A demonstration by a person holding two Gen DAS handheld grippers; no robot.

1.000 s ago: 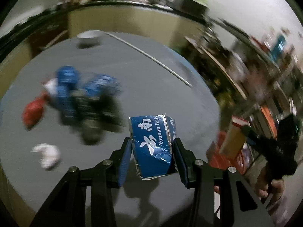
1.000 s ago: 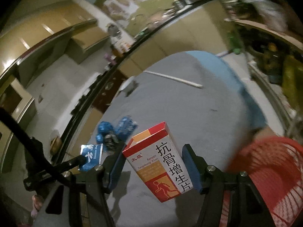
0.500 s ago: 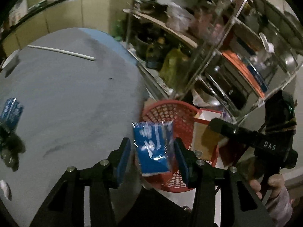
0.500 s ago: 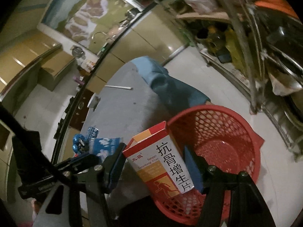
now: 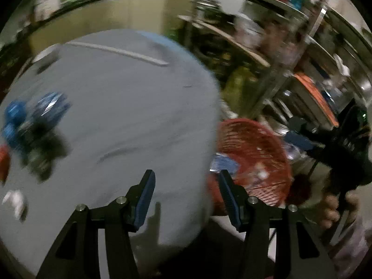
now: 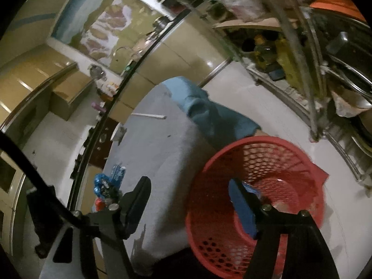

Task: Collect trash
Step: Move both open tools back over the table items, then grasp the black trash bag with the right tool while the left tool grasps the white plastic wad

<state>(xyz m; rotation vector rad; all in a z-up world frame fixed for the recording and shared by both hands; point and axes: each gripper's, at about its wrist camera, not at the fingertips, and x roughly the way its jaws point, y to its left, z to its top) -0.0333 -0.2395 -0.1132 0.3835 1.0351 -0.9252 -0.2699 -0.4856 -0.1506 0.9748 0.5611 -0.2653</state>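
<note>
Both tools, left (image 5: pixel 187 189) and right (image 6: pixel 189 197), are opening with nothing between them. The swinging left tool could clip the red basket (image 6: pixel 232 160) at lower right and tip it off the tabletop (image 5: pixel 130 107).

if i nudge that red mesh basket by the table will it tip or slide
The red mesh basket looks like thin perforated plastic, so probably light and easily slid. It is tall and seems narrower at the base, so a push near the rim may tip it.

A red mesh basket (image 6: pixel 267 153) stands on the floor beside the table, a blue packet (image 5: pixel 224 164) lying inside.
</note>
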